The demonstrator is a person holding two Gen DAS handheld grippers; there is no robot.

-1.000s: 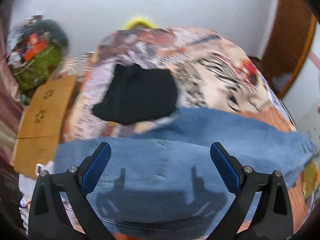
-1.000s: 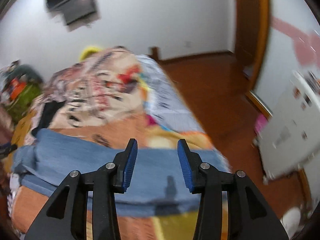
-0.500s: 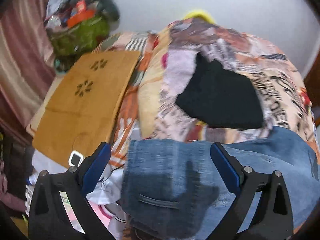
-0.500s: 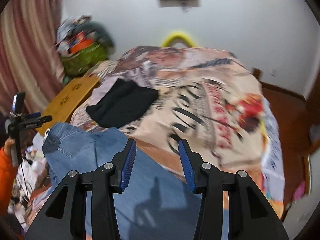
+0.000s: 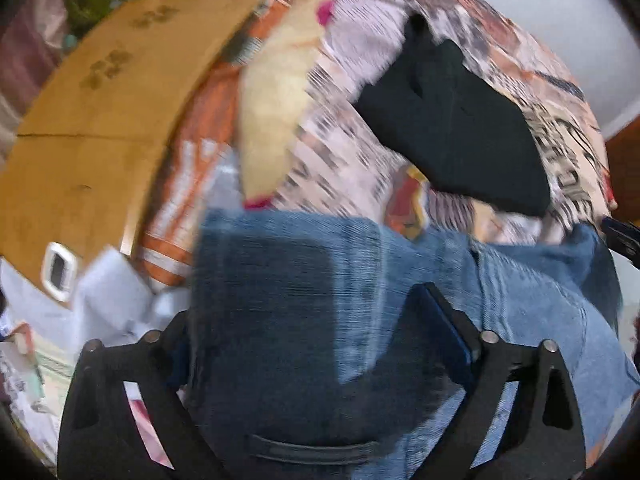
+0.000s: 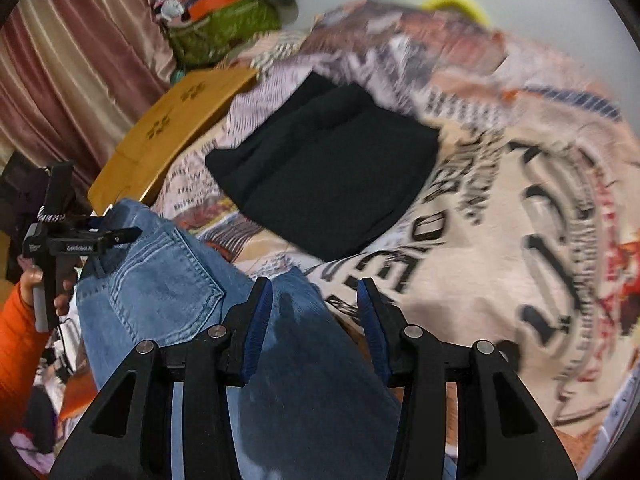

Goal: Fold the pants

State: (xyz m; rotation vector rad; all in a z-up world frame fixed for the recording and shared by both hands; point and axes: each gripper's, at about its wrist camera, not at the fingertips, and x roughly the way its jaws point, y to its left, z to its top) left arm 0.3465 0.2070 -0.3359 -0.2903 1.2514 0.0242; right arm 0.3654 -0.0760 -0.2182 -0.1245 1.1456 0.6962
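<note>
Blue jeans lie on a bed with a printed cover; they also show in the right wrist view, back pocket up. My left gripper is open, its jaws wide on either side of the waist end, the left finger partly hidden by the denim. In the right wrist view the left gripper sits at the waistband. My right gripper is open and empty, just above the jeans leg.
A folded black garment lies on the bed beyond the jeans, also in the left wrist view. A wooden board lies at the bed's left edge. Green bag and clutter stand by the curtain.
Both views swung left toward the waist end of the jeans. My left gripper dropped onto the waist, denim now between its open jaws. My right gripper moved closer to the jeans leg.
</note>
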